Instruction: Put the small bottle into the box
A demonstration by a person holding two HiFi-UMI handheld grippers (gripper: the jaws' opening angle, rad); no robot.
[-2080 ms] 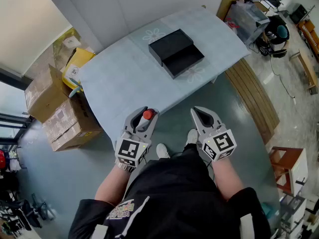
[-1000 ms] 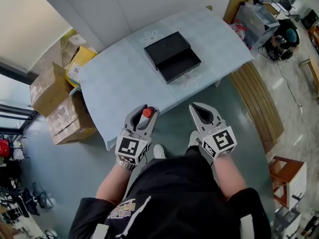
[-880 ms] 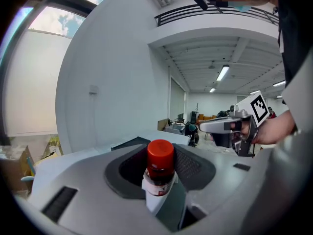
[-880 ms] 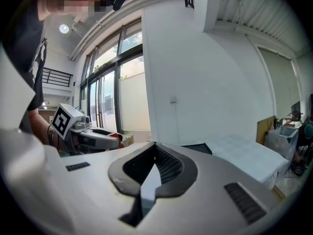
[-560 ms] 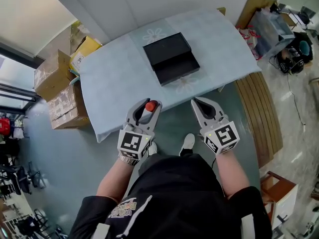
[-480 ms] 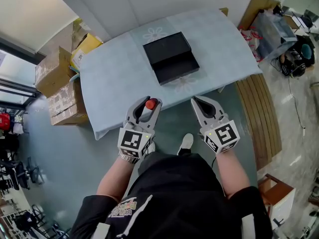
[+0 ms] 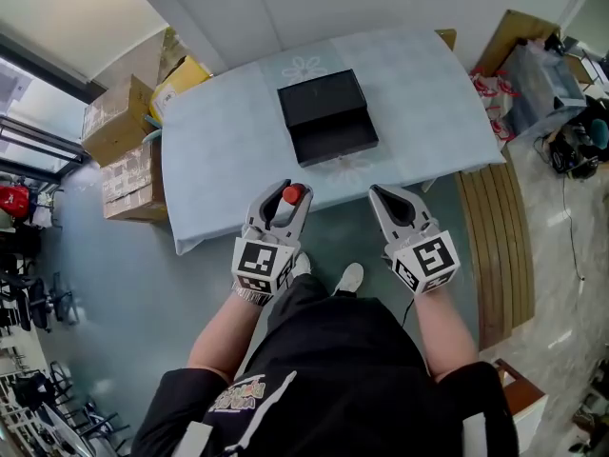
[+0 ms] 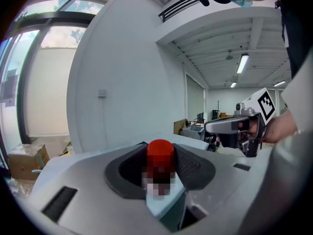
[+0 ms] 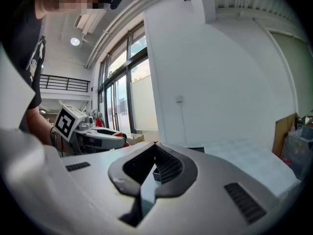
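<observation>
My left gripper [image 7: 285, 201] is shut on the small bottle [image 7: 291, 195], whose red cap [image 8: 161, 153] stands up between the jaws. It hovers just short of the table's near edge. The black box [image 7: 326, 119] lies open on the pale blue table [image 7: 219, 150], its lid propped up behind the tray, well ahead of both grippers. To the right my right gripper [image 7: 391, 204] is shut with nothing in it; the right gripper view shows its jaws closed tip to tip [image 9: 155, 156].
Cardboard boxes [image 7: 133, 150] are stacked on the floor left of the table. A wooden bench [image 7: 490, 246] runs along the right. Bags and clutter [image 7: 552, 84] sit at the far right. The person's legs and shoes [image 7: 347, 279] are below the grippers.
The person has stepped toward the table: the table and box now lie closer and more squarely ahead. Both grippers keep their pose, the left one still holding the bottle.
</observation>
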